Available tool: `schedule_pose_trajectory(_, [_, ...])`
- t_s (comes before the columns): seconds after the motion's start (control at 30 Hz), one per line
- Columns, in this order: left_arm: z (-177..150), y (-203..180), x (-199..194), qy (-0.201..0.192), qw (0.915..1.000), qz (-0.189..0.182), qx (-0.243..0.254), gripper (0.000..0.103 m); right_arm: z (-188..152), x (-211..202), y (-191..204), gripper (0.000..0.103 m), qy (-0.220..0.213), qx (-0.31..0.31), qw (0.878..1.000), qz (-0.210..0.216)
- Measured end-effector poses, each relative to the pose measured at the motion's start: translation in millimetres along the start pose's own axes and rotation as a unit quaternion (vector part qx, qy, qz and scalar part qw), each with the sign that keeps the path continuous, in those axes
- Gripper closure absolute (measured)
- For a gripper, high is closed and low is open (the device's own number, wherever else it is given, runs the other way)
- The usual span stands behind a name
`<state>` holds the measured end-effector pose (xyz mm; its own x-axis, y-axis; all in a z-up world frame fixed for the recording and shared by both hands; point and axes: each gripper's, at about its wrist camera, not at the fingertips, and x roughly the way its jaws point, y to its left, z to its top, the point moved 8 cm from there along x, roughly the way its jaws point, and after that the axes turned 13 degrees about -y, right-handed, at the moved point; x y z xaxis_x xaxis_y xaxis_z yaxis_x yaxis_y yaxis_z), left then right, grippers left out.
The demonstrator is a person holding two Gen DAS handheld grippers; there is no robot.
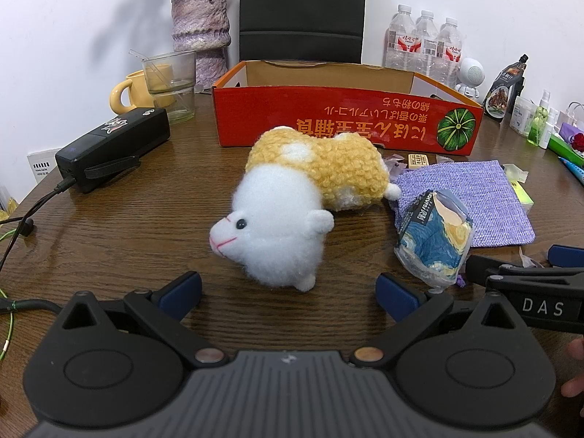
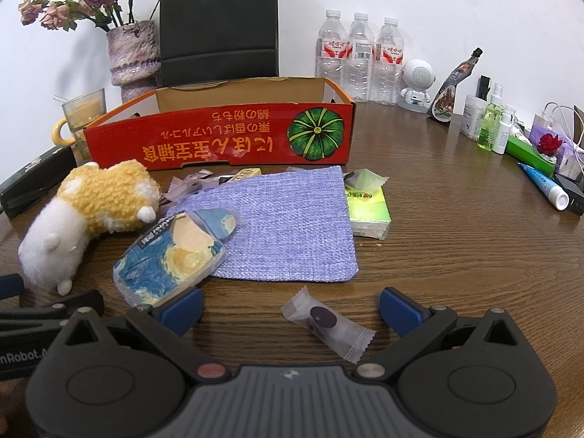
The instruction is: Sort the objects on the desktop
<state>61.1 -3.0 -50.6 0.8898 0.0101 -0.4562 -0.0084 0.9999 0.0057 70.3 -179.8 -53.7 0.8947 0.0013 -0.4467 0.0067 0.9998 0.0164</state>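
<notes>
Left gripper (image 1: 288, 292): jaws spread wide, holding nothing, low over the wooden table (image 1: 146, 226). Plush hamster (image 1: 292, 200) lies on its side just beyond the fingertips, white head nearest, yellow back toward the far red cardboard box (image 1: 346, 116).

Right gripper (image 2: 290, 308): jaws equally wide, nothing gripped. A small clear-wrapped candy (image 2: 328, 323) lies on the table between its fingers, touching neither pad.

Blue-and-yellow tissue pack (image 2: 171, 255) sits near-left of the candy, its far edge overlapping the purple woven pouch (image 2: 288, 226); its near corner appears to touch the right gripper's left pad, though the angle leaves that unsure. Green tissue pack (image 2: 368, 211) lies against the pouch's right edge. Small wrappers (image 2: 197, 182) are scattered between pouch and box.

Box stands open-topped at the far side; its interior floor is hidden from both views.
</notes>
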Motion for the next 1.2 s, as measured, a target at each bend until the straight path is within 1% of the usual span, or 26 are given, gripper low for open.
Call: schedule_pose_trajectory(1.2, [0.3,1.3,0.7,0.000,1.0000,0.001,0.000,0.000,0.4,1.7,-2.2,0.000,0.001,0.005,1.000,-0.008])
